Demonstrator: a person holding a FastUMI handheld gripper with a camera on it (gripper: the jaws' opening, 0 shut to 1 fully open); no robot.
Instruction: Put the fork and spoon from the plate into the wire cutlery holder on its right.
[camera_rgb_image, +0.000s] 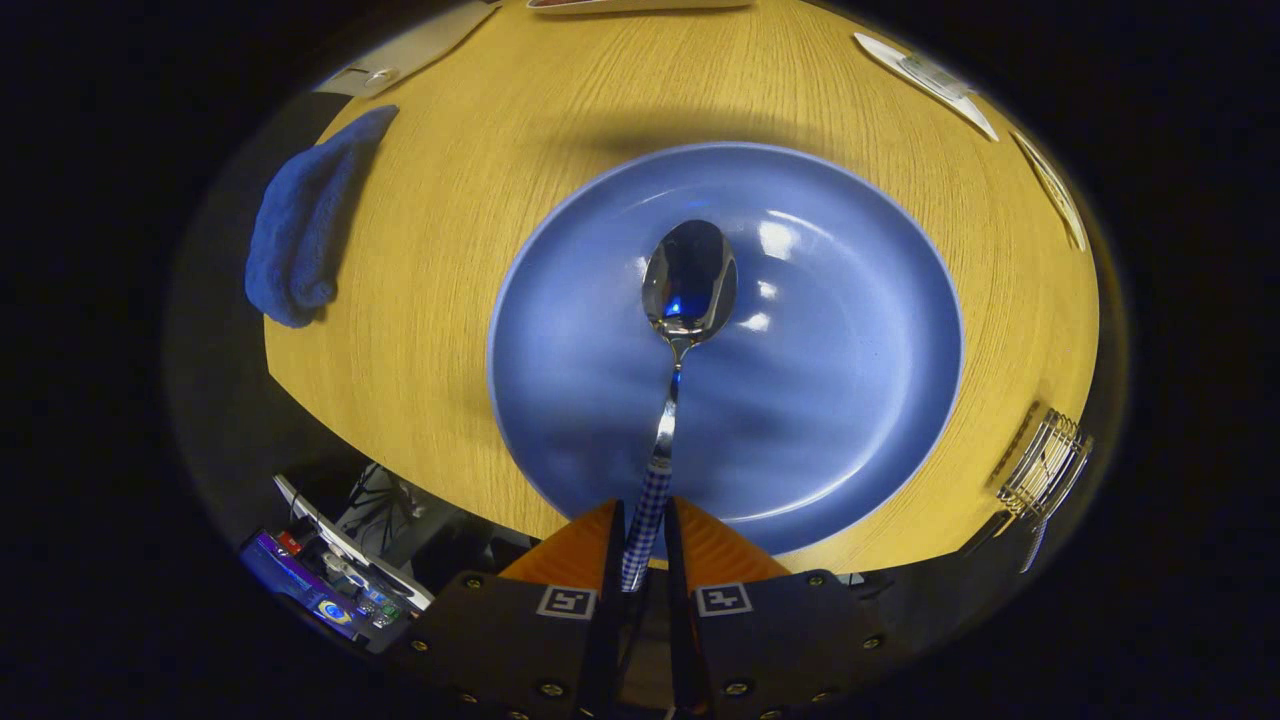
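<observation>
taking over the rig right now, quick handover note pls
Gripper: fingers shut on the spoon's checked handle, bowl pointing ahead over the blue plate.
Wire holder: on the wooden table, right of the plate; a checked handle hangs out of it, likely the fork, though I can't be sure.
Done: spoon gripped, fork off the plate.
Left: carry the spoon right, drop it into the holder.

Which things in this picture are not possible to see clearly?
- Spoon: handle end hidden between the tongs, gripper view.
- Wire cutlery holder: small and warped; contents unclear, and whether the fork is inside.
- Blue cloth: hangs over the table edge.
</observation>
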